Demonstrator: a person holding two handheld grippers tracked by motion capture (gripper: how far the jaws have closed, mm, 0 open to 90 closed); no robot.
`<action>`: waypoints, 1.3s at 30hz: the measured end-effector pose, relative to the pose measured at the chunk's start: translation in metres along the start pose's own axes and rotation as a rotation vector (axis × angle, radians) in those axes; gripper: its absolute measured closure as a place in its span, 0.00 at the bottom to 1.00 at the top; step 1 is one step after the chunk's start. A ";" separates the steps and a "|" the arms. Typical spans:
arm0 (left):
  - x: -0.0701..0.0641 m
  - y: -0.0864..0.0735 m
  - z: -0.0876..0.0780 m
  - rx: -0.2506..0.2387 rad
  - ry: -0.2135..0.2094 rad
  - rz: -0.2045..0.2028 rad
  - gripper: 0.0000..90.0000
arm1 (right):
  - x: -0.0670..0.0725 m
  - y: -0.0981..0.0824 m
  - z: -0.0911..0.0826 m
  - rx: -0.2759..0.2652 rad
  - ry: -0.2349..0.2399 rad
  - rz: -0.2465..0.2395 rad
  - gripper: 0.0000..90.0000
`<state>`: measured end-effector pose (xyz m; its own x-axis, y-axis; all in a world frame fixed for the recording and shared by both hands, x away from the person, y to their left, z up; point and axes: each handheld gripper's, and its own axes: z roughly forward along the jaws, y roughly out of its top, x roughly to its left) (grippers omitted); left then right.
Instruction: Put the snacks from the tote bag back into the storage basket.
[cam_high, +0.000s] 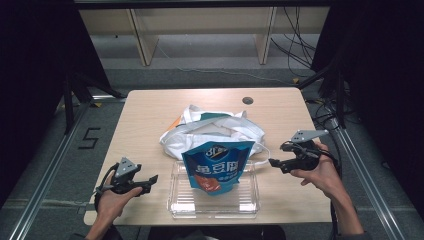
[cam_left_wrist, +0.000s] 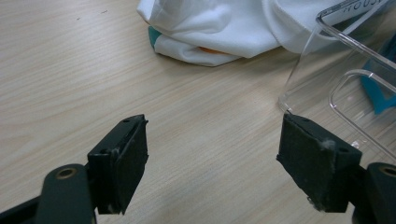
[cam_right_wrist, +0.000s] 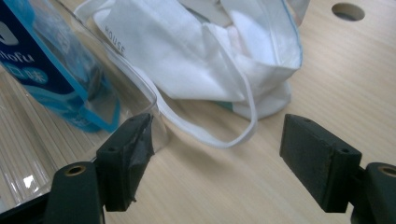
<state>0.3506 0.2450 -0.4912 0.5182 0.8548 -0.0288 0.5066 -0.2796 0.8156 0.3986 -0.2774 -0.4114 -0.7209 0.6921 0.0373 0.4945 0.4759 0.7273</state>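
A blue snack pouch (cam_high: 216, 167) stands upright in a clear plastic tray (cam_high: 215, 202) at the table's front middle. Behind it lies a crumpled white tote bag (cam_high: 210, 131). My left gripper (cam_high: 152, 179) hovers left of the tray, open and empty; in its own view the left gripper (cam_left_wrist: 215, 158) faces bare table, with the tray's corner (cam_left_wrist: 327, 70) at right and the bag (cam_left_wrist: 219, 28) beyond. My right gripper (cam_high: 272, 162) sits just right of the tray, open. The right gripper view has the open right gripper (cam_right_wrist: 219, 158) facing the bag's strap (cam_right_wrist: 233, 135), with the pouch (cam_right_wrist: 42, 60) at left.
A round cable hole (cam_high: 247, 100) sits near the table's far edge. Wooden shelving (cam_high: 200, 25) stands on the floor behind, with loose cables (cam_high: 300, 55) at the back right. Metal rails (cam_high: 45, 185) run along both sides of the table.
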 end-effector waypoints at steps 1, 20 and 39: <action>0.000 0.000 -0.001 0.000 0.002 -0.001 0.26 | 0.000 -0.001 0.001 0.008 -0.006 0.002 0.29; 0.001 -0.002 -0.003 -0.014 -0.001 -0.005 0.26 | -0.001 -0.030 0.012 -0.013 -0.040 0.067 0.27; 0.001 -0.002 -0.002 -0.010 0.004 0.002 0.23 | 0.007 -0.064 0.014 -0.061 -0.068 0.132 0.21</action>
<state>0.3482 0.2471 -0.4914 0.5159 0.8563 -0.0249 0.4987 -0.2766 0.8215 0.3685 -0.2950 -0.4676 -0.6161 0.7824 0.0905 0.5507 0.3458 0.7597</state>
